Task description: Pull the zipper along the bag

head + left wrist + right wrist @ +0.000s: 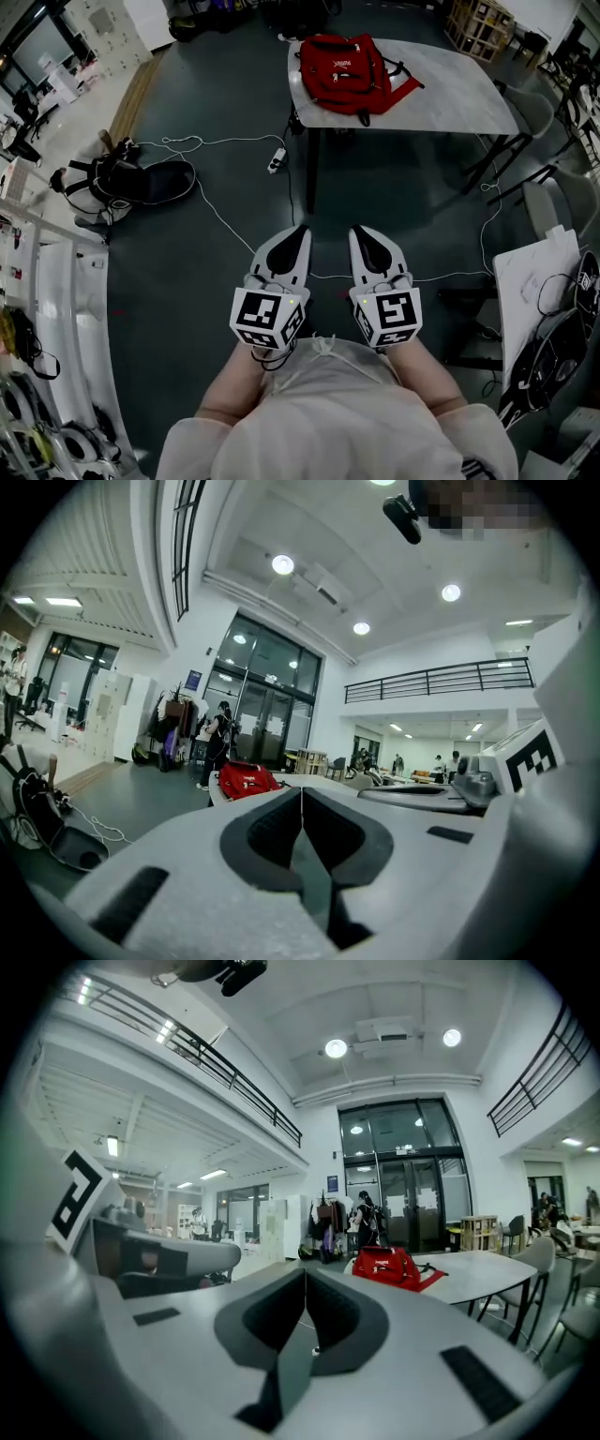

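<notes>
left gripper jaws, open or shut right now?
Shut, empty. In its own view the left gripper has both jaws meeting along one seam, nothing between them.

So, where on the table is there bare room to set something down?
The table's right half is bare, from the bag across to the right edge. The left end is crowded: the bag fills it.

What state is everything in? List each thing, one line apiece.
Red bag: lying on the table, untouched; whether zipped shut cannot be told.
Left gripper: jaws together, empty.
Right gripper: jaws together, empty.
Black backpack: slumped on the floor.
</notes>
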Tool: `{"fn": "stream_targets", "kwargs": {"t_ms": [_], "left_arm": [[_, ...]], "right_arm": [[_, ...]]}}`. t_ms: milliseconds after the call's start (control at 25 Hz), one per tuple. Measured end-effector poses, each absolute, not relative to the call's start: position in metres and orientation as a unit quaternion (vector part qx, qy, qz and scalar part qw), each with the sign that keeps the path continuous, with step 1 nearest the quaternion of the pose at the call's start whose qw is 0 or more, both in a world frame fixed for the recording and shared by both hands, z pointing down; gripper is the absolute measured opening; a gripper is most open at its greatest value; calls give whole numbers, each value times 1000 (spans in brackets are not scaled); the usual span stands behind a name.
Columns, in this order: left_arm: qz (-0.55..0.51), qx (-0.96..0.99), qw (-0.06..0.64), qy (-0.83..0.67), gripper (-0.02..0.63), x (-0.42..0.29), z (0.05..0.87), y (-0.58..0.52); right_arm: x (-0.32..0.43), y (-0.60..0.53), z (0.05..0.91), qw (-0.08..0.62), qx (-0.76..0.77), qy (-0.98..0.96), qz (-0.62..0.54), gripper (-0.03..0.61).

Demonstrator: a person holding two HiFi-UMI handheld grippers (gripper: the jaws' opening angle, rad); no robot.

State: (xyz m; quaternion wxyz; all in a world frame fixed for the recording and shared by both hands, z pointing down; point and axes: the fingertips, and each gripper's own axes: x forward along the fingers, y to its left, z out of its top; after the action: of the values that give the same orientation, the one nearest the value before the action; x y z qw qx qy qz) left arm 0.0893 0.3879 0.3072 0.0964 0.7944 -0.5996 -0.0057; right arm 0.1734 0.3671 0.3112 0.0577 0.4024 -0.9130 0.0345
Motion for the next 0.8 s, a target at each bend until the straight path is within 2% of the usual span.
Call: {"fn": "stream_targets", "kwargs": {"t_ms": [320,480,800], "left_arm": [[-3,822,82,-564,20,-33,293,340],[7,839,68,-540,20,-61,297,324],[-3,839,110,-533,20,-95,320,283]], "right_arm": [[55,316,303,65,434,-898,35,26],[26,293,308,83,446,-890,44,26],[-1,252,327,117,455,-881,61,26]]}}
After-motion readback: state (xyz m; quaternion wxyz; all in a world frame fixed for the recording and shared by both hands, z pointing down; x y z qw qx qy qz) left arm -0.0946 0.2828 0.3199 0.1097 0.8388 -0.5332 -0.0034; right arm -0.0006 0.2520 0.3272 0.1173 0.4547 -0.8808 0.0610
